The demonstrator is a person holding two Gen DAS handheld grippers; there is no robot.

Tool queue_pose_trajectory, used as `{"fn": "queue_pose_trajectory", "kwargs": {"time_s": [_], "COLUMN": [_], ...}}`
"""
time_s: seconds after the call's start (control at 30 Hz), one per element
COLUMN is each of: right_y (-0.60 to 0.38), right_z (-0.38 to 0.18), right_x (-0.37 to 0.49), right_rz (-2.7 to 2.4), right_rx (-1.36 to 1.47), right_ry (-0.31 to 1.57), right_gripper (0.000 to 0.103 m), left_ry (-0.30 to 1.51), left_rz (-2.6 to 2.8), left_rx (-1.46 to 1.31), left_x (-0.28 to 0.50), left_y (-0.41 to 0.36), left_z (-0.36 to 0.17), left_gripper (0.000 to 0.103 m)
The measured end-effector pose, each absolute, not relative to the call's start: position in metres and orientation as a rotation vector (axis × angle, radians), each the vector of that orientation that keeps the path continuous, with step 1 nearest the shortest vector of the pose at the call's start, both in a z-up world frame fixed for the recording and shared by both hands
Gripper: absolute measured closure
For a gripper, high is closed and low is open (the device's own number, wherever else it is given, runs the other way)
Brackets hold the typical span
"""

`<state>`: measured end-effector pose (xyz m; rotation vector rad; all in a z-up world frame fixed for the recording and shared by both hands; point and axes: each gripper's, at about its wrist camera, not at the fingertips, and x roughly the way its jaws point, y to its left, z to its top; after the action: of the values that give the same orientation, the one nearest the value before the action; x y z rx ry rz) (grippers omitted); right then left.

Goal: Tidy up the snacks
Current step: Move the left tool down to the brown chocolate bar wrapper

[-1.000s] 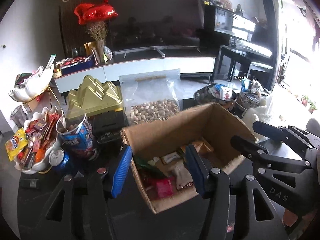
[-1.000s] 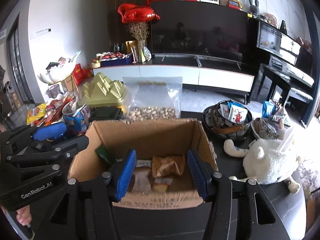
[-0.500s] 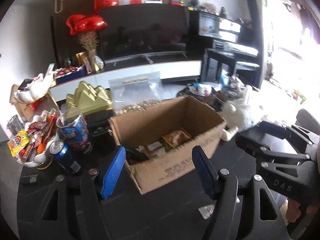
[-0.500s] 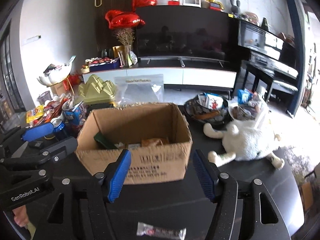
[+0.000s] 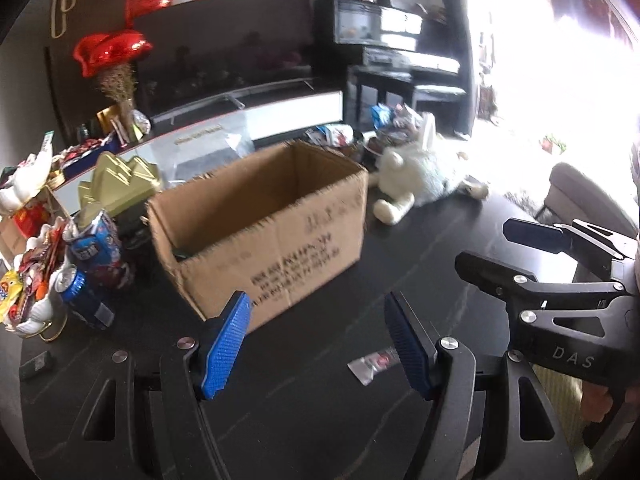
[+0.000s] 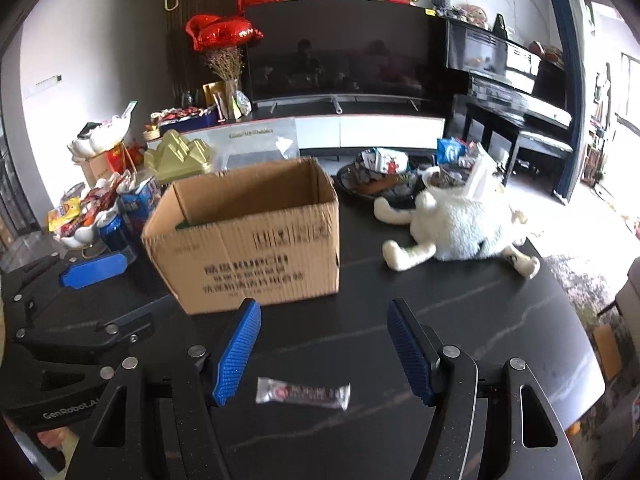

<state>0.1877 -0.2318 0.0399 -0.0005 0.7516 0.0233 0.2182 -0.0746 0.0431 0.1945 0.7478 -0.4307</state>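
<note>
Left gripper: open, nothing between its blue pads, above the dark table.
Right gripper: open, empty, hanging over a small snack packet.
Snack packet: flat on the table, near the front edge, apart from the box.
Cardboard box: upright, open-topped, mid-table.
Plush toy: lying right of the box.
Snack bowl: left of the box, beside a blue can.

Brown cardboard box with black print; white plush toy; black table; red heart balloons
</note>
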Motion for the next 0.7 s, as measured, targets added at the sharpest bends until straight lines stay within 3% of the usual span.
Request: {"fn": "queue_pose_trajectory", "kwargs": {"time_s": [0.7], "right_y": [-0.276], "right_z": [-0.081], "right_x": [0.161], "right_rz": [-0.052], "right_rx": [0.112], "right_ry": [1.04], "right_gripper": [0.037], "left_ry": [0.959], "left_rz": [-0.565], "left_rx": [0.333], "left_x": [0.212], "left_y": [-0.127], "left_z": [-0.056], "left_gripper": [0.035]}}
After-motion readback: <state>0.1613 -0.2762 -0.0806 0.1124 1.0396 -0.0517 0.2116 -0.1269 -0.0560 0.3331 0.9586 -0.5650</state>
